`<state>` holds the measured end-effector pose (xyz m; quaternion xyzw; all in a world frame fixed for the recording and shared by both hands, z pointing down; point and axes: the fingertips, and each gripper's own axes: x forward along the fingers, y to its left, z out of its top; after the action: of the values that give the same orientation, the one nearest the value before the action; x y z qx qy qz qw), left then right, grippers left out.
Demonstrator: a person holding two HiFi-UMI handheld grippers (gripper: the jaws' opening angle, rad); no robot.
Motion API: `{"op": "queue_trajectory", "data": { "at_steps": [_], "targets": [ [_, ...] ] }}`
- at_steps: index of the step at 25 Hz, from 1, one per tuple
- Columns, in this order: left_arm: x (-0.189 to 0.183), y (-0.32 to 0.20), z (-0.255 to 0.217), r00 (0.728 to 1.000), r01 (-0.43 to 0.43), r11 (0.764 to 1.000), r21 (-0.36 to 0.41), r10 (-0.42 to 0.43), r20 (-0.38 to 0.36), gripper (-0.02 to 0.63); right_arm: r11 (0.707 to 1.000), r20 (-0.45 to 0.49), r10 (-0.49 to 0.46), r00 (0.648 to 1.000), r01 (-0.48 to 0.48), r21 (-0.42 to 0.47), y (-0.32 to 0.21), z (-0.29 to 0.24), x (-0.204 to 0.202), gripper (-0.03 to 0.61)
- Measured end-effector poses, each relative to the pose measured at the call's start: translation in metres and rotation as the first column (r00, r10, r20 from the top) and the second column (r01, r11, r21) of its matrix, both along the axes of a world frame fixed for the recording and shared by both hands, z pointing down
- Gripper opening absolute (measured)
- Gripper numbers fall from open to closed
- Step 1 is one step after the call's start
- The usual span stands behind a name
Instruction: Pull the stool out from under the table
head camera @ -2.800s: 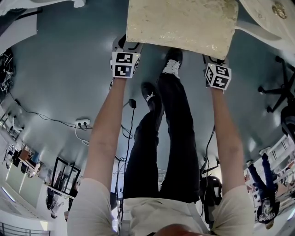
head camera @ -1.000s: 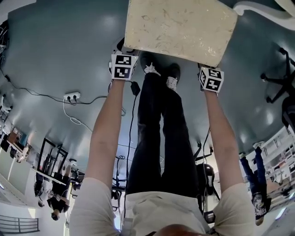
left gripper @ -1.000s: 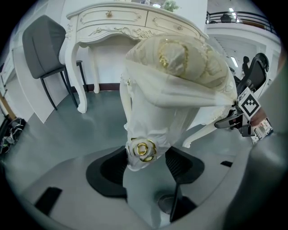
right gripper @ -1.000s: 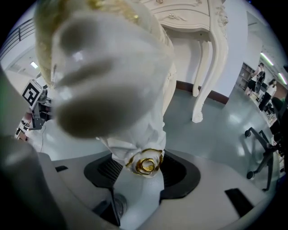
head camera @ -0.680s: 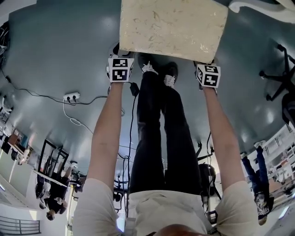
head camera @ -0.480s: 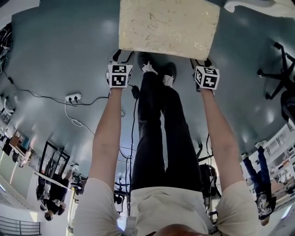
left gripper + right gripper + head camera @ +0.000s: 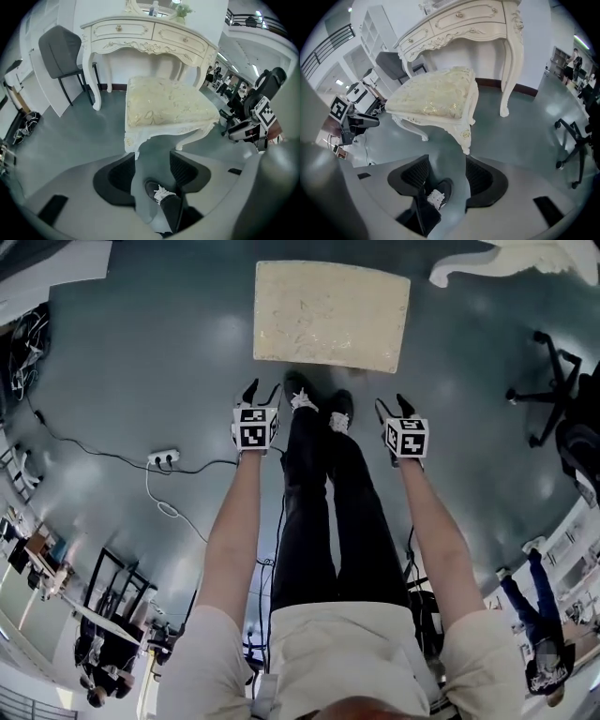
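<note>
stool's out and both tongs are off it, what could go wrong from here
The stool stands just ahead of the person's shoes; a forward step could knock it. The power strip and its cable lie to the person's left; a backward or sideways step may snag them.

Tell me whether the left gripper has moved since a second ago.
Yes. The left gripper has drawn back off the stool's near edge, toward the person; its jaws, having just closed a little, stand open and empty.
</note>
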<state>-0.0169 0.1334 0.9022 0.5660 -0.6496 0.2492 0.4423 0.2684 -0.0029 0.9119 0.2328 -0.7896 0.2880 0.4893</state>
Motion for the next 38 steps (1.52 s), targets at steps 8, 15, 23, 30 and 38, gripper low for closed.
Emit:
{"op": "queue_trajectory", "data": {
  "at_steps": [8, 15, 23, 30, 38],
  "targets": [
    [0.006, -0.003, -0.083, 1.000, -0.002, 0.999, 0.039, 0.002, 0.004, 0.239, 0.999, 0.037, -0.022, 0.999, 0.020, 0.029, 0.003, -0.077, -0.014, 0.276],
    [0.021, -0.001, -0.150, 1.000, 0.027, 0.998, 0.056, -0.027, -0.011, 0.238, 0.998, 0.088, -0.017, 0.996, 0.011, 0.061, -0.003, -0.154, -0.031, 0.276],
    [0.037, -0.005, -0.231, 0.998, 0.052, 0.993, 0.106, -0.050, -0.027, 0.238, 0.995, 0.120, 0.095, 0.988, -0.099, 0.027, 0.015, -0.219, -0.022, 0.276],
    [0.046, -0.003, -0.295, 0.999, 0.033, 0.985, 0.171, -0.032, -0.013, 0.238, 0.992, 0.176, 0.105, 0.979, -0.115, 0.049, 0.020, -0.277, -0.029, 0.276],
    [0.038, 0.002, -0.365, 0.997, 0.069, 0.961, 0.266, -0.076, 0.017, 0.238, 0.987, 0.284, 0.056, 0.957, -0.095, 0.127, 0.012, -0.344, -0.063, 0.276]
  ]
}}
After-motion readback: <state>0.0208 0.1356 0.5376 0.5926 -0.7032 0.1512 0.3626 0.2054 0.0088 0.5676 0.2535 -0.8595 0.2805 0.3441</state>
